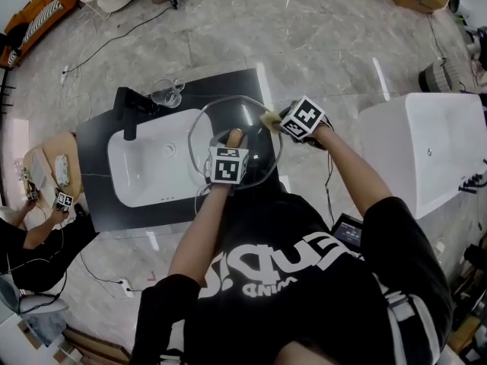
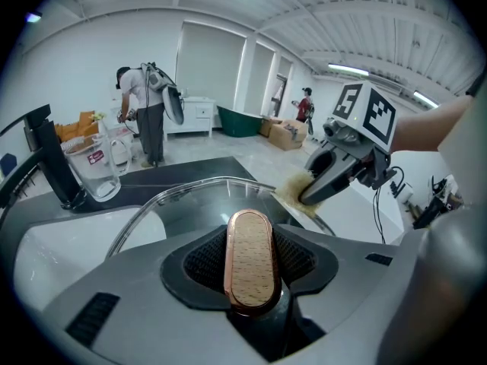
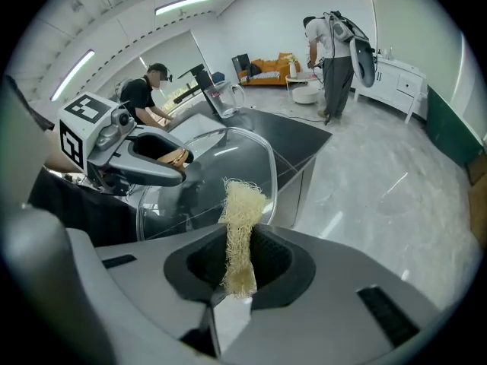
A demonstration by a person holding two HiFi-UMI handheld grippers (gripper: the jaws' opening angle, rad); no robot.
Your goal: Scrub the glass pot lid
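The glass pot lid (image 1: 251, 120) hangs over the right end of the sink (image 1: 144, 166), held by its wooden knob (image 2: 249, 258). My left gripper (image 1: 230, 149) is shut on that knob, jaws either side of it. The lid's clear rim (image 2: 190, 190) curves away ahead in the left gripper view. My right gripper (image 1: 283, 120) is shut on a pale fibrous scrubber (image 3: 240, 230). The scrubber (image 1: 268, 118) rests at the lid's right rim (image 3: 270, 166). In the left gripper view the right gripper (image 2: 316, 192) presses the scrubber (image 2: 293, 196) on the rim.
A black faucet (image 1: 128, 112) and a glass measuring jug (image 1: 167, 92) stand on the dark counter (image 1: 99, 139) behind the sink. A white tub (image 1: 426, 147) sits to the right. One person crouches at left (image 1: 30, 242); another stands in the background (image 2: 148, 112).
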